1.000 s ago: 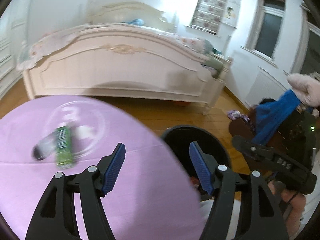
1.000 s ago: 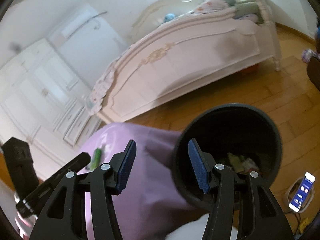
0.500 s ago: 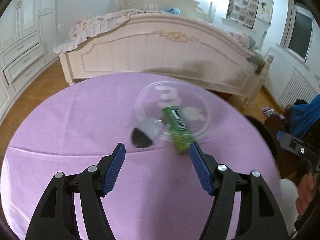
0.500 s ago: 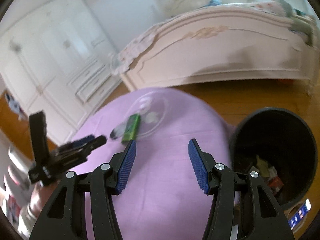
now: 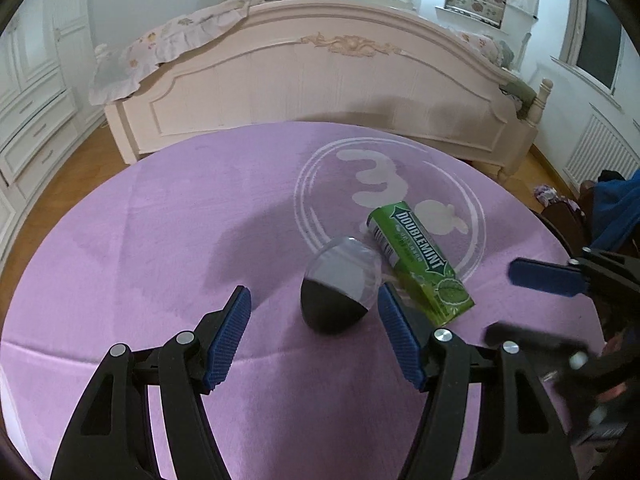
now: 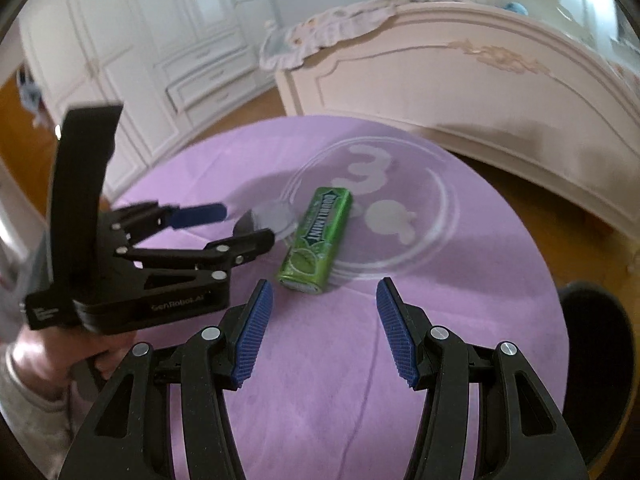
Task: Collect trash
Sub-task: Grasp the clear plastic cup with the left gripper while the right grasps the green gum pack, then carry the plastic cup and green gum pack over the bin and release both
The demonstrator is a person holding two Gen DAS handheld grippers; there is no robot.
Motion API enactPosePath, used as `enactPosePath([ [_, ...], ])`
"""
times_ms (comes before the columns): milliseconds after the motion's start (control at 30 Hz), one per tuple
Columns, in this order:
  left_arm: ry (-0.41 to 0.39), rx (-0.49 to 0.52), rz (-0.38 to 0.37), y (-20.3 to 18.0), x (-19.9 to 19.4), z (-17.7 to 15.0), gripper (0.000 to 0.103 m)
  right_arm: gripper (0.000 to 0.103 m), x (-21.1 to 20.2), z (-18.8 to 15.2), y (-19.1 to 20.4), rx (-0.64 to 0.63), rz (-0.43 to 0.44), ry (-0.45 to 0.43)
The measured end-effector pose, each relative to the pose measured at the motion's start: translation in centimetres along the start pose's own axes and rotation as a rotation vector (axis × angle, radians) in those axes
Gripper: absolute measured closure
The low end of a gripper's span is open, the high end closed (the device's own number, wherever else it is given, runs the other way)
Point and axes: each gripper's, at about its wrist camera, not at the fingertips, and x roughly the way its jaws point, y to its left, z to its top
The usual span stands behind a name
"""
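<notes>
On the round purple table (image 5: 160, 240) a clear plastic cup (image 5: 340, 280) with a dark base lies on its side. A green Doublemint gum pack (image 5: 420, 264) lies flat just to its right. My left gripper (image 5: 314, 294) is open, low over the cloth, its fingertips either side of the cup without pressing it. In the right wrist view the gum pack (image 6: 318, 236) lies just beyond my open right gripper (image 6: 324, 288), which holds nothing. The left gripper (image 6: 236, 226) shows there on the left, around the blurred cup (image 6: 266, 214).
A cream bed footboard (image 5: 320, 80) stands close behind the table. White drawers (image 6: 208, 80) line the left wall. A black bin (image 6: 596, 360) stands on the wood floor off the table's right edge. Blue cloth (image 5: 616, 208) lies on a chair at the right.
Both cameras swung from the bin to the table. The left gripper came down close to the cup. The right gripper moved left over the table to the gum pack and rolled level.
</notes>
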Motion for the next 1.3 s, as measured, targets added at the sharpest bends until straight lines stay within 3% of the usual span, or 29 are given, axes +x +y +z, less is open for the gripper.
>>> enactPosePath([
  [300, -0.006, -0.004, 0.025, 1.0, 0.6, 0.8, 0.052, 0.048, 3.2, 1.9, 1.2, -0.086, -0.089, 0.031],
  [433, -0.008, -0.007, 0.036, 1.4, 0.5, 0.9, 0.058, 0.07, 4.2, 2.4, 0.6, -0.077, -0.108, 0.034],
  [500, -0.01, -0.021, 0.037, 1.8, 0.5, 0.9, 0.063, 0.071, 4.3, 2.4, 0.0, -0.052, -0.087, 0.025],
  [700, -0.007, -0.028, 0.007, 1.8, 0.2, 0.9, 0.063, 0.071, 2.3, 1.5, -3.5, 0.101, 0.039, -0.008],
  [867, -0.033, 0.002, -0.034, -0.8, -1.1, 1.0, 0.063, 0.071, -1.2, -0.1, -6.8, 0.237, 0.124, -0.09],
  [1167, -0.107, 0.108, -0.135, -8.9, -4.1, 2.3, 0.063, 0.071, -7.6, -4.7, -12.6, 0.421, 0.178, -0.21],
  [1300, -0.126, 0.173, -0.182, -13.1, -4.4, 2.9, 0.063, 0.071, -10.2, -7.1, -16.1, 0.511, 0.14, -0.26],
])
